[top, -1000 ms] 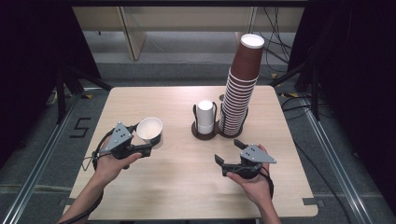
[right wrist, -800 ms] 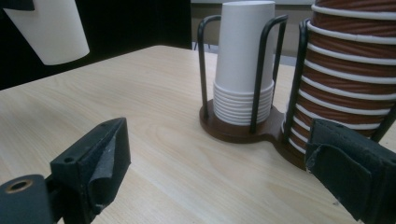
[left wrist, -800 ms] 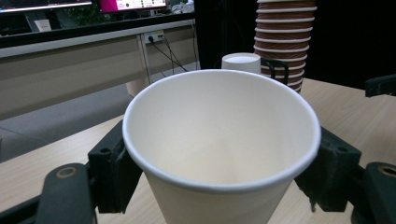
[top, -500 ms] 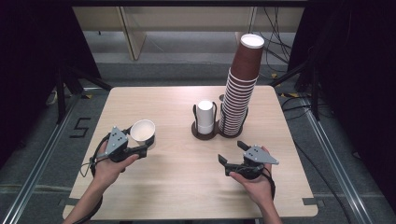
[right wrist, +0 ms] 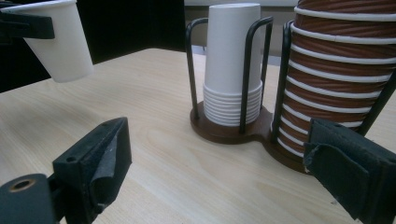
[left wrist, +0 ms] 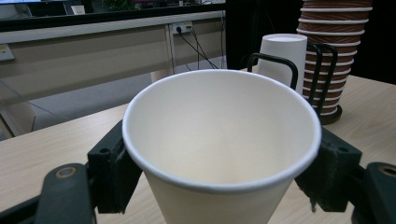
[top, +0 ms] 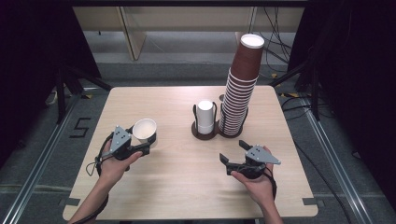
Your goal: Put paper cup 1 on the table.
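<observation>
So the white paper cup [top: 144, 130] is sitting upright, mouth up, in my left gripper [top: 140, 145], over the table's [top: 187, 186] left half, roughly 9 o'clock from the table's middle in the high view. In the left gripper view the jaws are pinching the cup just under its rolled rim, one black pad on each side of the wall. From the right gripper view the cup's [right wrist: 58, 44] base hangs clear of the wood, so it's held up off the tabletop, not standing on it.

My right gripper [top: 237, 154] is at about 4 o'clock on the table, jaws spread wide apart with nothing between them, pointing toward the cup holder.

The holder [top: 205, 133] is a dark round-based wire rack near the centre, a bit toward 1 o'clock. Its left bay has a short stack of white cups [top: 205, 114] turned upside down, and the right bay carries a tall stack of brown cups [top: 239, 93] with white rims, leaning slightly, its top cup showing a white inside.

As for writing: no print or logo that I can read on any cup. The one readable mark is a "5" [top: 80, 126] on the floor at 9 o'clock, just off the table's left edge.
</observation>
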`<action>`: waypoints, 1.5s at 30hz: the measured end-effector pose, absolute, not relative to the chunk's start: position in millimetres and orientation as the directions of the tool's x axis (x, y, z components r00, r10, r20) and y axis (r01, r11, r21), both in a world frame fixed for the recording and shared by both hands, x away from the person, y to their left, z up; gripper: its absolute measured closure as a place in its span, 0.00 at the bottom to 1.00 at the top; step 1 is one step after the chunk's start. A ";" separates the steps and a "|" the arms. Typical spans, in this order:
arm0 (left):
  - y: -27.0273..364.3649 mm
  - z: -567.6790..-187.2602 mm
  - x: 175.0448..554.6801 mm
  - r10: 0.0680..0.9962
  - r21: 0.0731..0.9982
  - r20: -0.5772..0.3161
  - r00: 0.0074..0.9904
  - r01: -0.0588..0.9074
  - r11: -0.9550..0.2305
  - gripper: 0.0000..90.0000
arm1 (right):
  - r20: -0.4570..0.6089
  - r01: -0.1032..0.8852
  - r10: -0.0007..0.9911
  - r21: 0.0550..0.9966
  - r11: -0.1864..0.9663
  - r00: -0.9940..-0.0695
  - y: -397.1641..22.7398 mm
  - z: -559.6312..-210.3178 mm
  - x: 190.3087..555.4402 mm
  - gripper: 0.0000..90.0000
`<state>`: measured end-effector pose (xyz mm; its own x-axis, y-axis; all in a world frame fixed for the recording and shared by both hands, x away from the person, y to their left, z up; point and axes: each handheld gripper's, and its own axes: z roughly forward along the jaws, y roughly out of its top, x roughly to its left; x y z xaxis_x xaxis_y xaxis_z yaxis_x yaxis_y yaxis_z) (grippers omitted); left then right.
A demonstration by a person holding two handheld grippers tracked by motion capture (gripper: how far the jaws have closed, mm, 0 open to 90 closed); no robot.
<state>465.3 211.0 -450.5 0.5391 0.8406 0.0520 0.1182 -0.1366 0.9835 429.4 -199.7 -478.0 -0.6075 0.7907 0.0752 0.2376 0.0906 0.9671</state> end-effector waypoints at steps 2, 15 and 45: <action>210.0 -450.9 466.0 0.839 0.983 0.052 0.542 0.121 -0.139 0.26 | 0.065 0.221 0.785 0.971 0.093 -0.616 -200.2 -478.0 430.4 0.10; 203.4 -453.5 475.9 0.837 0.981 0.053 0.545 0.128 -0.145 0.26 | 0.064 0.225 0.790 0.970 0.095 -0.610 -198.8 -478.2 430.8 0.10; 188.8 -480.9 494.7 0.857 0.958 0.043 0.514 0.221 -0.181 0.26 | 0.061 0.218 0.779 0.971 0.098 -0.624 -198.6 -476.7 431.2 0.10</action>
